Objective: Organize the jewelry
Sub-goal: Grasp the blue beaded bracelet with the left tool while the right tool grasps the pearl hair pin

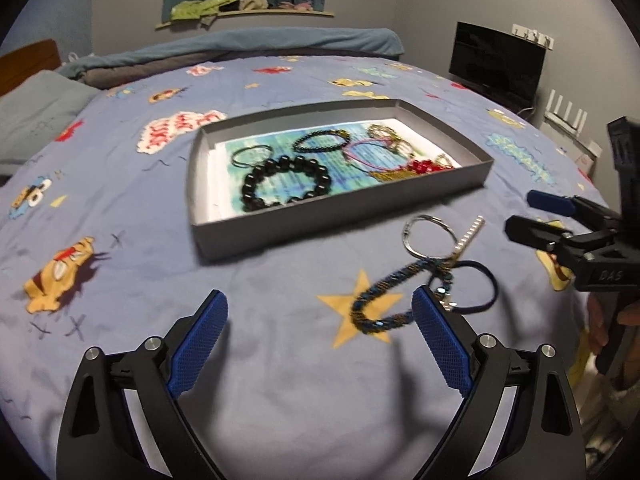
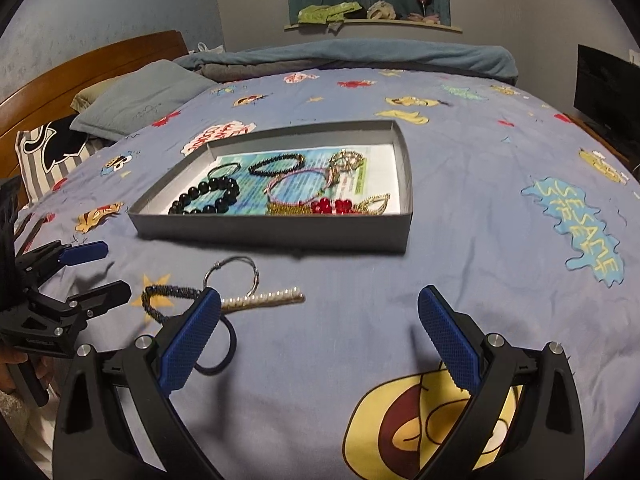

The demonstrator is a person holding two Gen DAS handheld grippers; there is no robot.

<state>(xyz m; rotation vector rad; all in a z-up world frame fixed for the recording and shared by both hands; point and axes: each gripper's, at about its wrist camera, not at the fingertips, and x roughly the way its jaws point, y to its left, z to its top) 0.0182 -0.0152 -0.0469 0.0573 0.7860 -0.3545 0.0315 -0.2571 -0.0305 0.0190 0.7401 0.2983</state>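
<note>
1. Left wrist view: nearest the lens, the left gripper (image 1: 320,320) stands wide open and holds nothing. Its right pad sits just beside the beaded bracelet (image 1: 382,304), which lies on the blue bedspread (image 1: 120,208) at about 1 o'clock from the jaws.
2. Beyond the bracelet lie a metal ring (image 1: 430,236), a pearl clip (image 1: 468,236) and a dark hair tie (image 1: 476,288), overlapping in a loose heap.
3. At 12 o'clock sits the grey box (image 1: 340,224), holding a black bead bracelet (image 1: 286,182) and other pieces.
4. The right gripper (image 1: 520,216) comes in at 3 o'clock, jaws apart, empty.
5. Right wrist view: the right gripper (image 2: 320,320) is also wide open with nothing in it; the heap lies at 10 o'clock, its left pad covering part of the hair tie (image 2: 224,344) and pearl clip (image 2: 264,298).
6. The box (image 2: 272,232) is at 12 o'clock, beyond the heap.
7. Judgement: most pieces are boxed, and these four are left. The next move calls for closing on one piece alone, likely the beaded bracelet (image 2: 172,292), without dragging the tangled neighbours.
</note>
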